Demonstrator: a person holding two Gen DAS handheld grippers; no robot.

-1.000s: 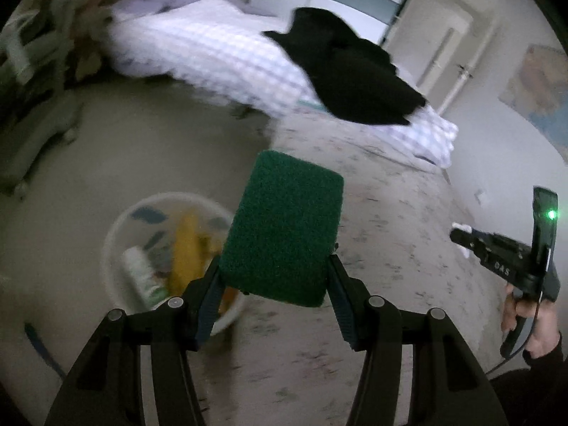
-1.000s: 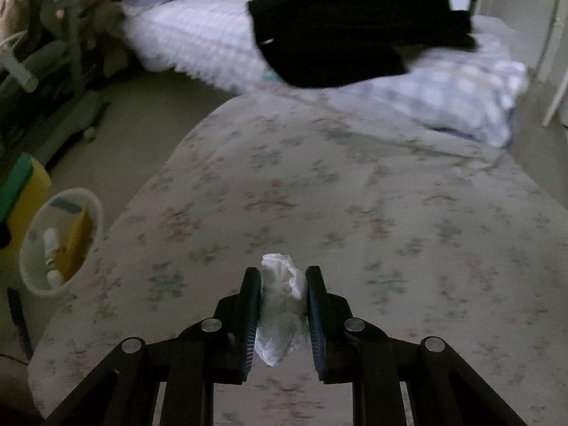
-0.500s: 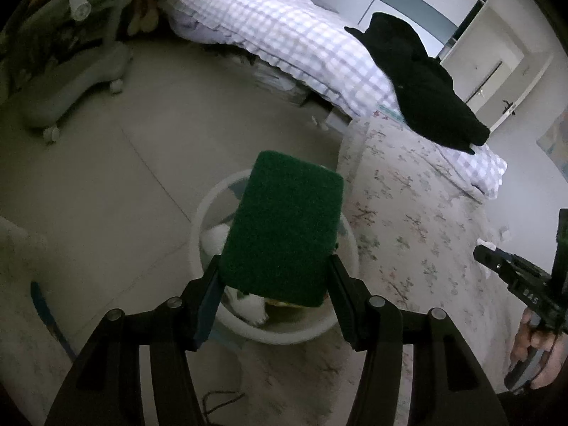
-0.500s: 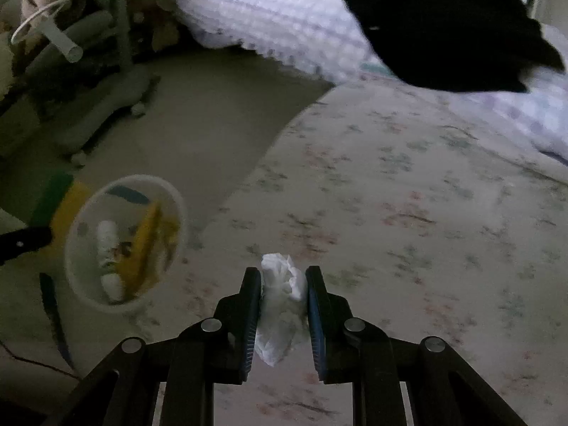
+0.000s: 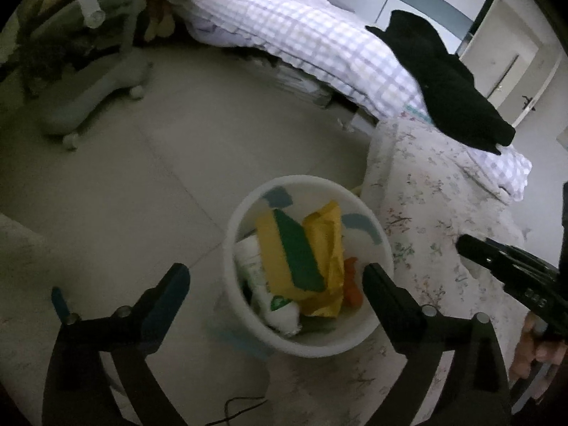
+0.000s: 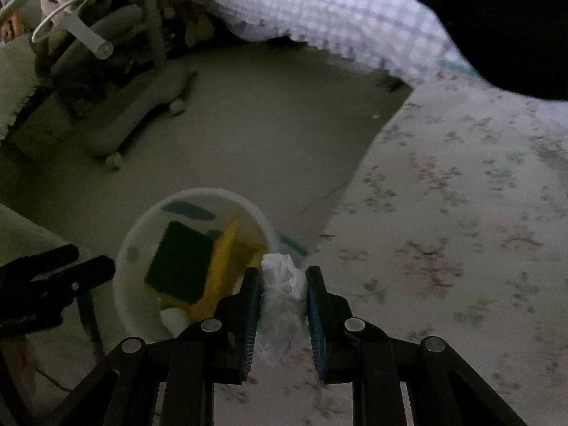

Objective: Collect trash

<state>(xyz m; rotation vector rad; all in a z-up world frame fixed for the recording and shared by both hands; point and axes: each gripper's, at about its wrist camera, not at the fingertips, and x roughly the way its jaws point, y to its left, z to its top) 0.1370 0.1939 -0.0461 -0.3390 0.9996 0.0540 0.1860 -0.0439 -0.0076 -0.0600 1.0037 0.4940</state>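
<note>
The bin (image 5: 309, 344) stands on the floor (image 5: 149, 184), just left of the cloth-covered board (image 5: 443, 220). In the bin lie a sponge (image 5: 296, 252), a wrapper (image 5: 325, 227) to its right and a tube (image 5: 264, 284) to its left. Beyond floor and board runs the bed (image 5: 319, 42), with a garment (image 5: 451, 81) on its right end. A wheeled stand (image 5: 92, 81) sits at far left. The left gripper (image 5: 275, 285) hangs over the bin; the right gripper (image 6: 282, 303), at the bin's right near the board's edge, holds a tissue (image 6: 284, 284).
</note>
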